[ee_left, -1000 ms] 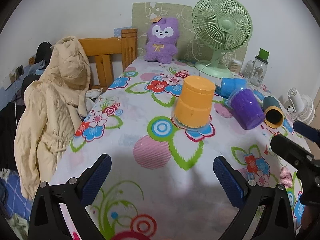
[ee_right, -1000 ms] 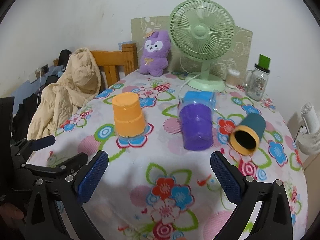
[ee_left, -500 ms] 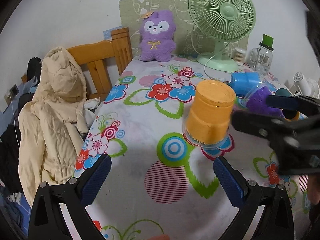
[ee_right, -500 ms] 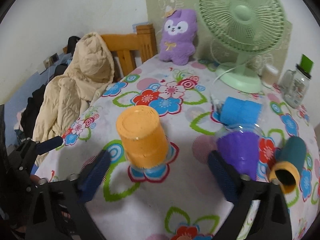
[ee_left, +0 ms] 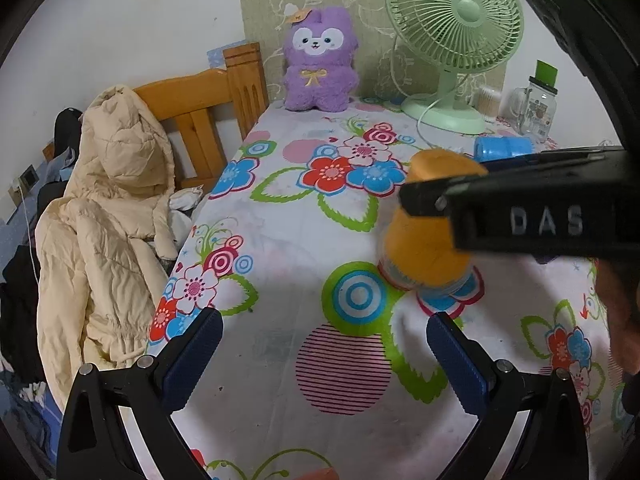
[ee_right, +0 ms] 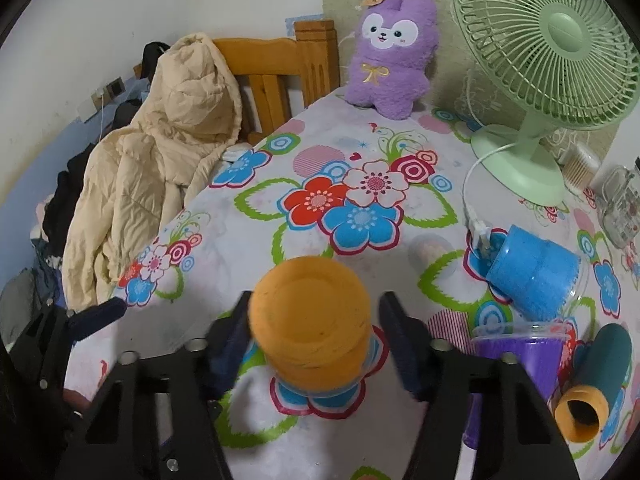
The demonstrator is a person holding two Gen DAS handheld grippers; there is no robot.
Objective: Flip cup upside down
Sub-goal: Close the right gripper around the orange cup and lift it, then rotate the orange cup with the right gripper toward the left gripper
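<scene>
An orange cup (ee_right: 310,326) stands upside down on the flowered tablecloth, also in the left wrist view (ee_left: 424,244). My right gripper (ee_right: 316,336) is open with one finger on each side of the cup, left finger close to it, right finger a little apart. In the left wrist view the right gripper's black body (ee_left: 520,208) crosses in front of the cup. My left gripper (ee_left: 322,354) is open and empty, low over the table's near left part, short of the cup.
A blue cup (ee_right: 534,274) lies on its side. A purple cup (ee_right: 528,350) and a teal cup with orange rim (ee_right: 592,384) lie at the right. A green fan (ee_right: 548,64), purple plush (ee_right: 390,60) and glass jar (ee_right: 622,208) stand behind. A chair with a beige coat (ee_right: 156,176) is left.
My right gripper has moved forward and down so its fingers now straddle the orange cup. The left gripper has moved a little closer to the table.
</scene>
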